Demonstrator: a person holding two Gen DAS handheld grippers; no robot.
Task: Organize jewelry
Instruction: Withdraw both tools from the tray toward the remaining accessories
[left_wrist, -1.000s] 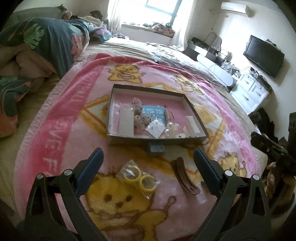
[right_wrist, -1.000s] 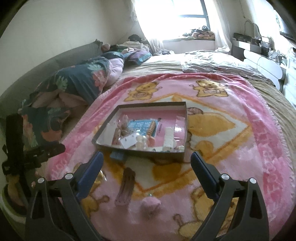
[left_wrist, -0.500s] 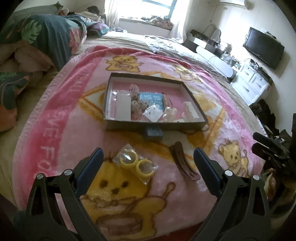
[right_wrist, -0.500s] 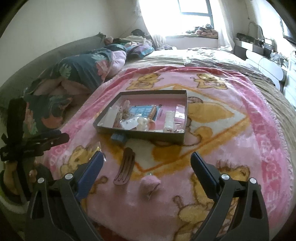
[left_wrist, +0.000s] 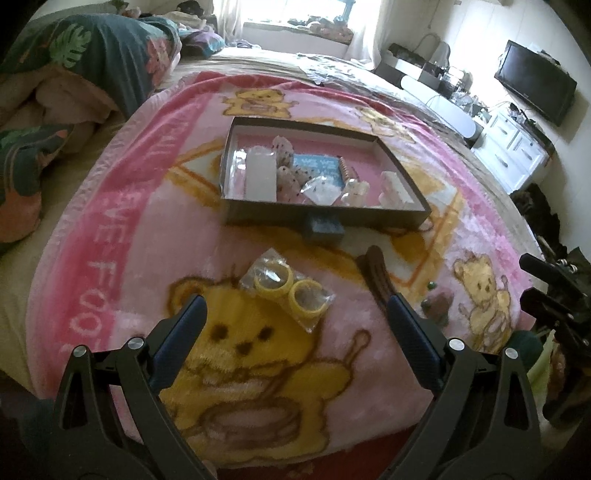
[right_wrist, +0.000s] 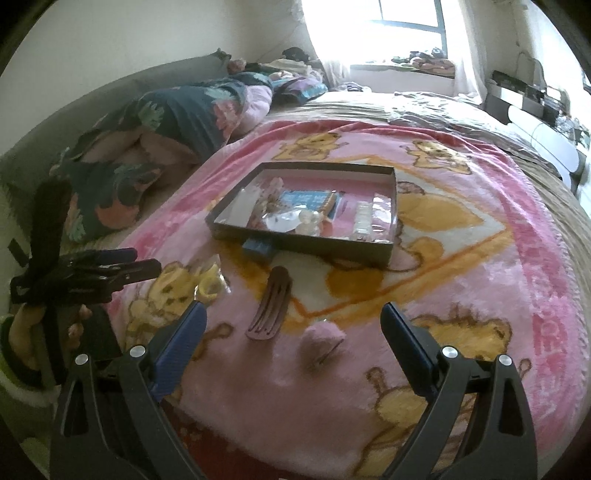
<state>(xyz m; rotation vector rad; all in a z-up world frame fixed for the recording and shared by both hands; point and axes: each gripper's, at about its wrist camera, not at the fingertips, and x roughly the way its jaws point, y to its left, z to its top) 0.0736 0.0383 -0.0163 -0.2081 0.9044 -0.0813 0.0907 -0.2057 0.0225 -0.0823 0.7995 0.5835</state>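
Observation:
A shallow dark box (left_wrist: 325, 218) (right_wrist: 390, 206) with a pink floor holds several small jewelry packets and sits mid-blanket. In front of it lie a small blue box (left_wrist: 324, 227) (right_wrist: 257, 248), a clear bag of yellow rings (left_wrist: 290, 290) (right_wrist: 210, 282), a brown hair clip (left_wrist: 378, 275) (right_wrist: 272, 303) and a pink fuzzy piece (left_wrist: 437, 304) (right_wrist: 323, 341). My left gripper (left_wrist: 295, 314) is open and empty, just short of the yellow rings. My right gripper (right_wrist: 293, 319) is open and empty, over the hair clip and pink piece.
A pink teddy-bear blanket (left_wrist: 122, 229) (right_wrist: 517, 258) covers the bed. Floral bedding (left_wrist: 92, 59) (right_wrist: 177, 118) is piled at the left. A TV (left_wrist: 535, 86) and white cabinet (left_wrist: 513, 151) stand at the right. The blanket's near edge drops off below the grippers.
Both grippers have pulled back toward the near edge of the bed, so the box and loose items look farther away. Both stay open. Nothing on the blanket has moved.

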